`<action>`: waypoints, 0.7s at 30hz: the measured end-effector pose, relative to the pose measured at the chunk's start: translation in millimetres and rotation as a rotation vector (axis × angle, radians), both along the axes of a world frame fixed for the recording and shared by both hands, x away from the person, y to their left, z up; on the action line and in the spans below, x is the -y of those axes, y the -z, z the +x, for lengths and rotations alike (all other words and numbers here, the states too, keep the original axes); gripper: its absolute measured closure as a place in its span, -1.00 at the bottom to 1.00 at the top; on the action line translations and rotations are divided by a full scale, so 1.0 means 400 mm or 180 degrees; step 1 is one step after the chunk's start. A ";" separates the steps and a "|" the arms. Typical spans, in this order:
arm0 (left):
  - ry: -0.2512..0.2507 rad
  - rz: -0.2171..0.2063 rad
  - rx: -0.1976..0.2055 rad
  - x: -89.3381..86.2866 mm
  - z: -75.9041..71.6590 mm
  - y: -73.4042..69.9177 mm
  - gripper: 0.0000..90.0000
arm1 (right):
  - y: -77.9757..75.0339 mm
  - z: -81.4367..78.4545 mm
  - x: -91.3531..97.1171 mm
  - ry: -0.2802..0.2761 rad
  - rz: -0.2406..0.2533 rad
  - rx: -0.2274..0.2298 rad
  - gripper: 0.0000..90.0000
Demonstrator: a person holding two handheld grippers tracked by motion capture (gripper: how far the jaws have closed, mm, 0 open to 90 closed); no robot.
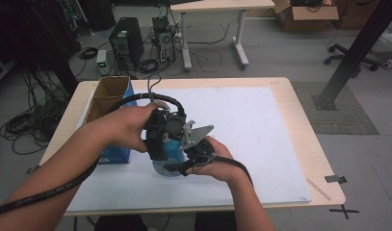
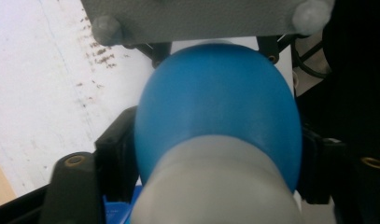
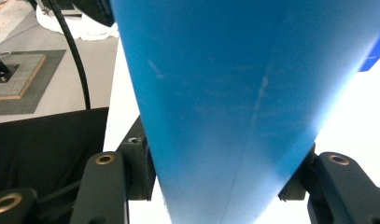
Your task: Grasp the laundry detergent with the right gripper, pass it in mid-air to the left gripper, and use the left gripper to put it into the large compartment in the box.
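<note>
Blue bottle (image 2: 215, 107) with a grey cap (image 2: 215, 182) — held over the white mat (image 1: 261, 139) near the table's front, both the left gripper (image 1: 162, 139) and right gripper (image 1: 196, 154) clamped on it.

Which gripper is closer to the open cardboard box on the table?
Left. The left gripper sits just right of the cardboard box, gripping the blue object. The right gripper holds it from the far side.

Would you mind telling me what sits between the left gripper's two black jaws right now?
A blue bottle with a grey cap end sits between the jaws, which have just been closing on it, as the left gripper view shows. The right gripper clamps the same bottle.
</note>
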State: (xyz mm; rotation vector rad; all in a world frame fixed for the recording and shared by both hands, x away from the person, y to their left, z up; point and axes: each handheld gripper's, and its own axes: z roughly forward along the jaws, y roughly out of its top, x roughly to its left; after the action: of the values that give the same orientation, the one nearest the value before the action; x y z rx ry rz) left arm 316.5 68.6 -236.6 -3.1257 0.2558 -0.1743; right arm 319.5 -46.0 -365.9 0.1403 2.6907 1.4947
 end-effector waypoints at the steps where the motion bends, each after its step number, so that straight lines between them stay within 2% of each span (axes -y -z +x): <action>1: -0.0015 -0.0024 -0.0002 0.000 -0.002 0.000 -0.24 | -0.001 -0.001 0.001 0.0002 0.0005 0.0004 -0.03; 6: -0.0017 -0.0014 -0.0040 0.002 -0.003 -0.002 -0.20 | -0.005 -0.003 0.002 0.0003 0.0004 0.0015 -0.02; 11: -0.0070 0.0055 -0.0062 0.003 -0.005 0.000 -0.18 | -0.006 -0.007 -0.004 -0.0021 0.0001 0.0017 -0.02; 21: -0.0158 0.0060 -0.0089 -0.009 -0.002 -0.010 -0.16 | -0.018 -0.007 -0.008 -0.0044 0.0054 0.0035 -0.01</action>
State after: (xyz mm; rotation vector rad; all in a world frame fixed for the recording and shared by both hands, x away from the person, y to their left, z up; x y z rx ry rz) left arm 315.8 72.3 -232.5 -3.1140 0.1789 -0.1273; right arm 316.6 -43.0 -358.9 0.1141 2.6763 1.5179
